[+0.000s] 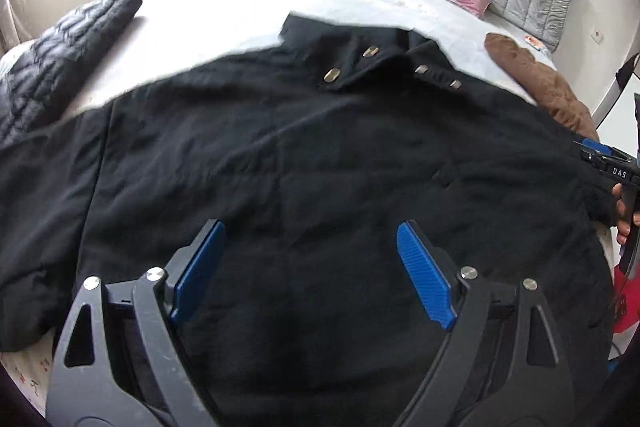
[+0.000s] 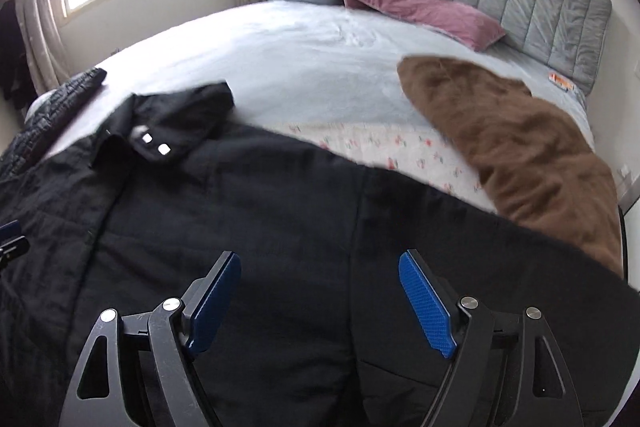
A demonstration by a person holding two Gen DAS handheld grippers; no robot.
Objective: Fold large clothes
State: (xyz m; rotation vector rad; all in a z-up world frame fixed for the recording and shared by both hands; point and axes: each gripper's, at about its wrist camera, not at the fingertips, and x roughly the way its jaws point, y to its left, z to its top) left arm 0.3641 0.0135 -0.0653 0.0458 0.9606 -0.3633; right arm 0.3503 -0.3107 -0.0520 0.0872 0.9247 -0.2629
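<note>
— Where is our black coat (image 1: pixel 304 155)?

— Flat on the bed (image 2: pixel 320 67), right under us, collar (image 1: pixel 360 63) far away, long way running from us to the collar.

— Our jaws?

— Left gripper (image 1: pixel 310 267) and right gripper (image 2: pixel 320 291) both spread wide, holding nothing.

— Which goes first?

— We think the right one; its sleeve side is near the brown blanket (image 2: pixel 520 147). The left side has more room.

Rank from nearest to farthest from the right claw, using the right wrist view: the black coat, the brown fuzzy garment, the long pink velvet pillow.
1. Black coat, directly beneath the claw.
2. Brown fuzzy garment, right.
3. Long pink velvet pillow, against the headboard.
</note>
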